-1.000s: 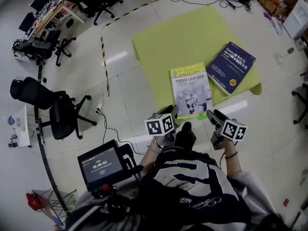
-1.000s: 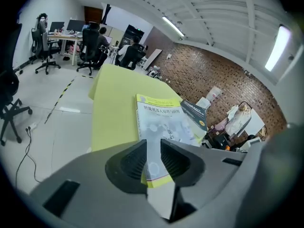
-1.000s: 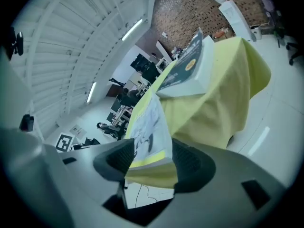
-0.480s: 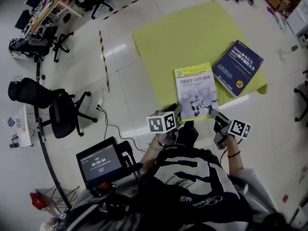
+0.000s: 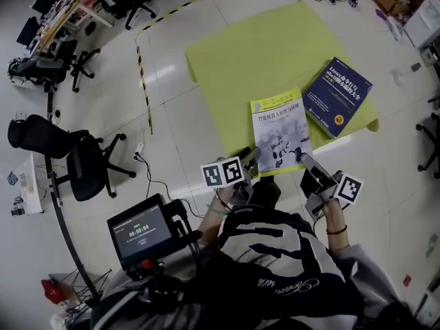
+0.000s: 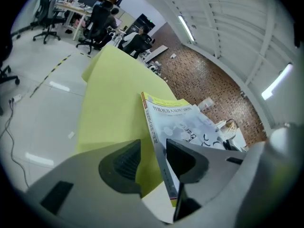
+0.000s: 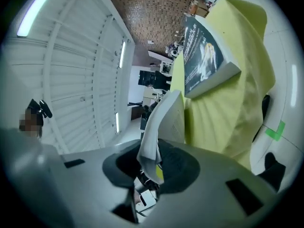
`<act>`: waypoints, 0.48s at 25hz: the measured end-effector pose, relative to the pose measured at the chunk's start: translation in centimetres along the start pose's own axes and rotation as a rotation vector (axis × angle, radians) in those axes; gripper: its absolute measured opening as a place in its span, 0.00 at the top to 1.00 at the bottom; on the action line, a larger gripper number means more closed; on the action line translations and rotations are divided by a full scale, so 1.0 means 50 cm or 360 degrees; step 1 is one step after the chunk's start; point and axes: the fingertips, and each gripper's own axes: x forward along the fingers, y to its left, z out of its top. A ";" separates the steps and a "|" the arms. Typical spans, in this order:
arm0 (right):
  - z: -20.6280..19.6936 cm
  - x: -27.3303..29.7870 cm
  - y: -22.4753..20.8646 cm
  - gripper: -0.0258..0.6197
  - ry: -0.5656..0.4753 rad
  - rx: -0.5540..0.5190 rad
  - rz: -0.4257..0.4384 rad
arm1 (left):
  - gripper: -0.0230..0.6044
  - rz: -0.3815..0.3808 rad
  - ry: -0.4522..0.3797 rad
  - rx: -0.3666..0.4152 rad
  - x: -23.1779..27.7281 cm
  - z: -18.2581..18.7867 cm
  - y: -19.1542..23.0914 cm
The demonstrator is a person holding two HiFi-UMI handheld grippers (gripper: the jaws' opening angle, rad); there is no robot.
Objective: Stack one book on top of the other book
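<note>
A white-and-yellow book (image 5: 278, 133) lies on the yellow mat (image 5: 254, 60), with a dark blue book (image 5: 338, 96) to its right. My left gripper (image 5: 249, 158) is at the white book's near left corner. In the left gripper view its jaws (image 6: 154, 163) are opening: the book's spine (image 6: 161, 151) runs between them, with a gap to the left pad. My right gripper (image 5: 304, 161) is at the near right corner and is closing. Its pads (image 7: 152, 167) pinch the white book's page edge (image 7: 164, 122), which is raised off the mat. The blue book (image 7: 202, 56) lies beyond.
Black office chairs (image 5: 82, 163) stand on the tiled floor at the left. A black-and-yellow tape line (image 5: 143, 81) runs beside the mat. A cable (image 5: 155, 177) trails near the person's feet. A small screen (image 5: 141, 231) is mounted in front of the person. Desks and clutter line the far edges.
My right gripper has reached the white book's near right corner, closed on it and risen. The left gripper stays at the near left corner, a little rolled.
</note>
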 end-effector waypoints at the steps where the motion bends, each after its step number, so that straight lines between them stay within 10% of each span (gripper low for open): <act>1: 0.003 0.002 0.009 0.85 -0.0013 -0.0007 0.0022 | 0.71 -0.0070 0.0000 -0.0061 -0.001 -0.003 -0.002; 8: 0.013 0.008 0.044 0.84 -0.0051 -0.0046 0.0092 | 0.71 -0.0561 0.0091 -0.0540 0.019 -0.040 -0.049; 12: 0.017 0.007 0.043 0.84 -0.0046 -0.0120 0.0028 | 0.71 -0.0635 0.0143 -0.0650 0.039 -0.038 -0.061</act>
